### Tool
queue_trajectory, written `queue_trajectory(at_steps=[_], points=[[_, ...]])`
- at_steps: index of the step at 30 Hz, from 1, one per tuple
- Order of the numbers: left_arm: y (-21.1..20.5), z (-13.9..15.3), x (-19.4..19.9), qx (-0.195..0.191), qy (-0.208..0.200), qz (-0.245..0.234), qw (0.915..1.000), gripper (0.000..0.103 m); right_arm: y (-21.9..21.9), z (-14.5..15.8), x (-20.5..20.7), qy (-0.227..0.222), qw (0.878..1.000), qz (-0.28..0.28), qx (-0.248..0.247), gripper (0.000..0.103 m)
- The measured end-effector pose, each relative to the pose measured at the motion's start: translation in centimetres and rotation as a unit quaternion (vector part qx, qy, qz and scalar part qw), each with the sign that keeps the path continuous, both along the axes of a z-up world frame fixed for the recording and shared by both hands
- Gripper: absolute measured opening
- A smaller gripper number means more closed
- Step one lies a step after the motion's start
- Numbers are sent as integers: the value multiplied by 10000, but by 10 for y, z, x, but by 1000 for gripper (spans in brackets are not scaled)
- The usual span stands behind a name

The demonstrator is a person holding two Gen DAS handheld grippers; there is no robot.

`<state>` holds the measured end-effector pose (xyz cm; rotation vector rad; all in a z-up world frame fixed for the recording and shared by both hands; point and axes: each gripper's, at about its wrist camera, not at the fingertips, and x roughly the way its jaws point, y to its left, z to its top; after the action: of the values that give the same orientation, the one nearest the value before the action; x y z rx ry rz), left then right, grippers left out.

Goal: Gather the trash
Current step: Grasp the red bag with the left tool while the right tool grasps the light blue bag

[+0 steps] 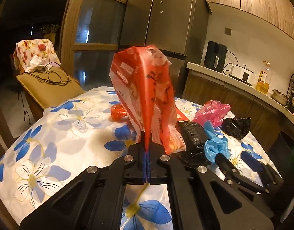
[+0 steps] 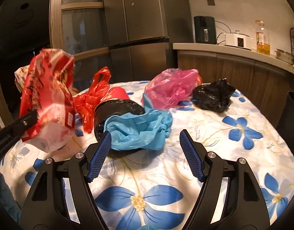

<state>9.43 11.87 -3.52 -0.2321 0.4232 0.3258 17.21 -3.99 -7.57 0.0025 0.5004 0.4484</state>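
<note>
The left fingers (image 1: pixel 148 147) are clamped on a crinkly red-and-white printed plastic bag (image 1: pixel 145 95), held above the flower-patterned bench (image 2: pixel 214 134). The right fingers (image 2: pixel 145 153) stand apart just before a crumpled light-blue plastic bag (image 2: pixel 137 128), which lies against a black wrapped cylinder (image 2: pixel 118 107) mid-bench.

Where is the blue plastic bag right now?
In the right wrist view the blue bag lies on the table just ahead of the open right gripper, draped over a black roll, near the pink bag.
</note>
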Motion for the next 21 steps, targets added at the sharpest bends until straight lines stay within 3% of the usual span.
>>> queue_trajectory(at_steps=[8, 11, 14, 21], points=[[-3, -5, 3, 22, 80, -113, 9999, 0, 4, -9, 10, 301, 9995, 88, -20, 23], [-4, -6, 3, 38, 94, -138, 9999, 0, 4, -10, 10, 314, 9994, 102, -37, 13], [-5, -5, 2, 53, 87, -137, 9999, 0, 2, -10, 9, 315, 9994, 102, -32, 6], [-10, -1, -1, 109, 50, -170, 9998, 0, -14, 0, -1, 133, 9999, -4, 54, 3]])
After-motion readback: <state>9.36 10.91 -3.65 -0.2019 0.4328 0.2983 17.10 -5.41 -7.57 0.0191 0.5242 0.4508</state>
